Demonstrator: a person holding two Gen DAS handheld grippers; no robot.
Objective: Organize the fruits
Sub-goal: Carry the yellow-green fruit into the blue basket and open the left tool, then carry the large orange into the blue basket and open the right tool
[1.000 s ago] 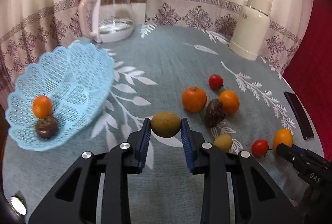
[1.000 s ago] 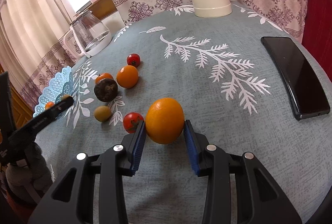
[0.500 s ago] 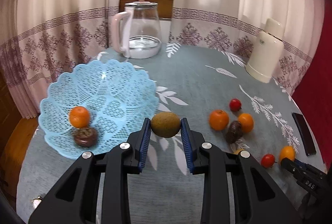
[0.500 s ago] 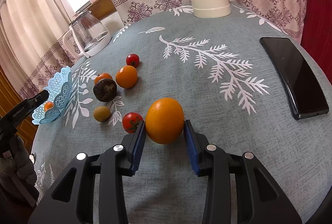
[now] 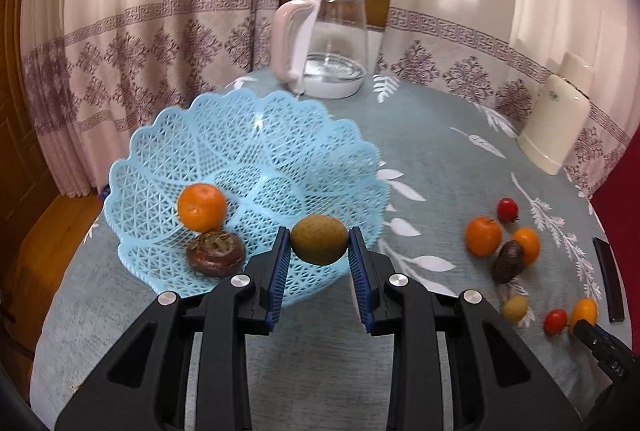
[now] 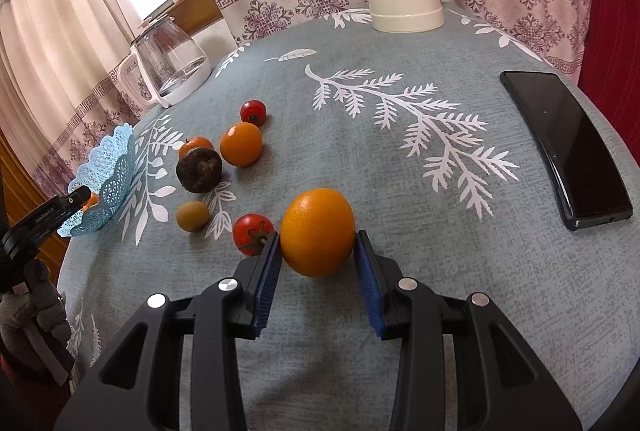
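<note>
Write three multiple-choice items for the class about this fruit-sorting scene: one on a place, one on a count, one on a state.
1. Where is the black phone?
A. in the basket
B. flat on the tablecloth
C. under the kettle

2. How many fruits lie in the blue basket?
A. two
B. four
C. none

3. What are the left tongs doing?
A. hanging open and empty
B. gripping a tomato
C. gripping a kiwi

Answers:
1 B, it lies on the cloth at the right edge.
2 A, only an orange and a dark brown fruit sit inside.
3 C, the kiwi sits clamped between both blue pads, over the basket's near rim.
</note>
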